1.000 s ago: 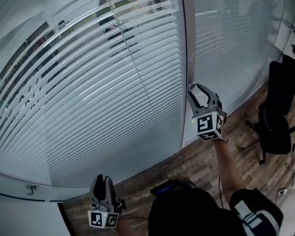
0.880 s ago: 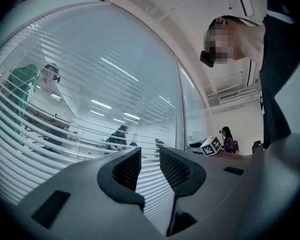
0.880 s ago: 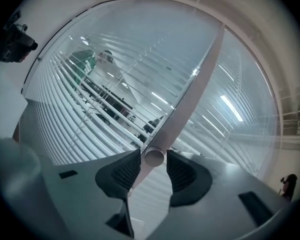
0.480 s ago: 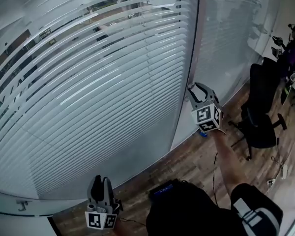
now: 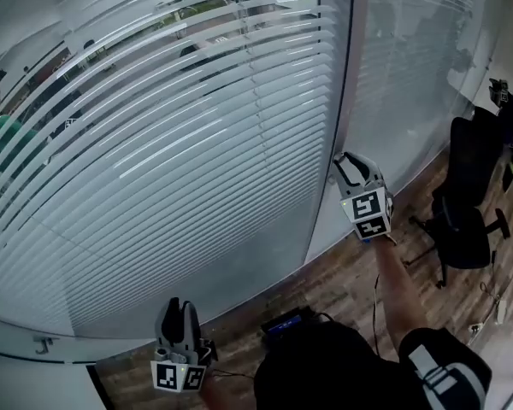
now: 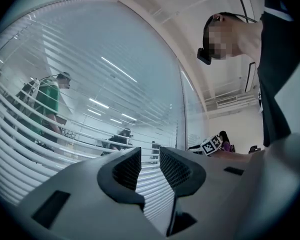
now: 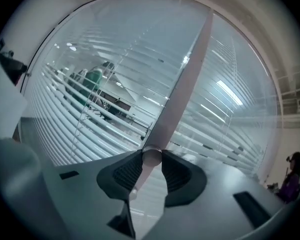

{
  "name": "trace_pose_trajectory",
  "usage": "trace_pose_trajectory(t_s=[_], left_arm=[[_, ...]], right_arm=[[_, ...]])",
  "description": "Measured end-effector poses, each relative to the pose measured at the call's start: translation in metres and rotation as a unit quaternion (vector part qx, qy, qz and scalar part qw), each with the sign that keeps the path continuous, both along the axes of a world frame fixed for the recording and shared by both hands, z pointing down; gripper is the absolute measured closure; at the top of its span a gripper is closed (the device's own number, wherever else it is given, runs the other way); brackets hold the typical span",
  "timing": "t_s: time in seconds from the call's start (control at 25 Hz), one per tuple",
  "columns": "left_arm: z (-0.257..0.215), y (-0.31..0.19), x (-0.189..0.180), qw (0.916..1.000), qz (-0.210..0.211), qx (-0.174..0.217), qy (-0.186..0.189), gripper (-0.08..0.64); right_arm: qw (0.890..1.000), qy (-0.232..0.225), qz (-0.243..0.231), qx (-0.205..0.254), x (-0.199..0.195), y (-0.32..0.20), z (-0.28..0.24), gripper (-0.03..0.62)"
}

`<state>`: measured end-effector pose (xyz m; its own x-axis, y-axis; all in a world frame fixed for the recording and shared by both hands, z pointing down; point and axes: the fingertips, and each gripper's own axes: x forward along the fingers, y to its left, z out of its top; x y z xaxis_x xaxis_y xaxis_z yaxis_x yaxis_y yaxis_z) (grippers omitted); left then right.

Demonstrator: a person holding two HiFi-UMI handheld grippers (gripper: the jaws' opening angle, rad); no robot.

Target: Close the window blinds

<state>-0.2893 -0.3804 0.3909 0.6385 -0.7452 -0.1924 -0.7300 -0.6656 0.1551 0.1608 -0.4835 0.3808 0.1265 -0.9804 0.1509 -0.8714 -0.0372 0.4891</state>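
A: Closed in since the earlier picture, at the right gripper [image 7: 151, 160]?
B: Yes, narrowed round the tilt wand [image 7: 152, 155] and now seemingly pinching it between both pads; otherwise kept in much the same spot, just beside the frame post [image 5: 340, 101]

A: Why held right there?
B: Judged as readying a twist: gripped crosswise, pointing roughly level at the window, so as to roll the upright wand and tip the slats flat

A: And the window blinds [image 5: 197, 161]?
B: Hung across the wide pane left of the post, not yet closed; tilted partly open higher up, letting through glimpses of an office and a person in green [image 6: 46, 101]; milky and blurred lower down, hard to tell whether from frosted glass or tighter slats

A: Anything for the left gripper [image 6: 150, 160]?
B: Nothing gripped; jaws a little spread, only slats showing through the gap. Kept low near the bottom edge of the head view, well apart from the wand, probably parked out of the way, with just one claw needed for a twist
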Motion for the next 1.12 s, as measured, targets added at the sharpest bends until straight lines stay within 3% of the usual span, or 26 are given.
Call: trace_pose_trajectory(t_s=[0.16,0.28,0.44,0.52,0.56,0.64,0.76,0.84,1.0,1.12], left_arm=[[0.008,-0.002,0.01,1.0,-0.001,0.002,-0.005,0.434],[0.005,0.0,0.015,0.9999,0.0,0.002,-0.016,0.434],[-0.013,-0.001,0.024,0.9996,0.003,0.002,-0.027,0.434],[-0.019,-0.003,0.026,0.9995,0.003,0.002,-0.03,0.434],[-0.02,-0.004,0.027,0.9995,0.004,0.004,-0.03,0.434],[-0.021,-0.004,0.028,0.9995,0.006,0.005,-0.03,0.434],[-0.022,-0.003,0.028,0.9995,0.007,0.005,-0.03,0.434],[-0.022,-0.004,0.028,0.9995,0.006,0.004,-0.03,0.434],[-0.019,-0.004,0.024,0.9996,0.001,0.0,-0.028,0.434],[-0.018,-0.004,0.022,0.9996,-0.001,-0.002,-0.027,0.434]], right_arm=[[0.996,-0.087,-0.003,0.008,0.001,0.001,0.011,0.465],[0.985,-0.173,-0.012,0.015,-0.001,0.004,0.011,0.465],[0.946,-0.32,-0.036,0.022,0.003,0.002,0.004,0.465],[0.93,-0.363,-0.051,0.027,0.004,0.0,0.001,0.465],[0.929,-0.364,-0.058,0.031,0.003,0.0,0.0,0.463],[0.945,-0.32,-0.065,0.032,0.001,0.001,-0.002,0.463],[0.979,-0.193,-0.053,0.027,-0.002,0.004,-0.006,0.462],[0.991,-0.124,-0.041,0.022,-0.003,0.003,-0.009,0.459],[0.998,-0.05,-0.032,0.009,-0.006,0.001,-0.009,0.459],[0.999,-0.034,-0.022,0.001,-0.005,0.0,-0.009,0.46]])
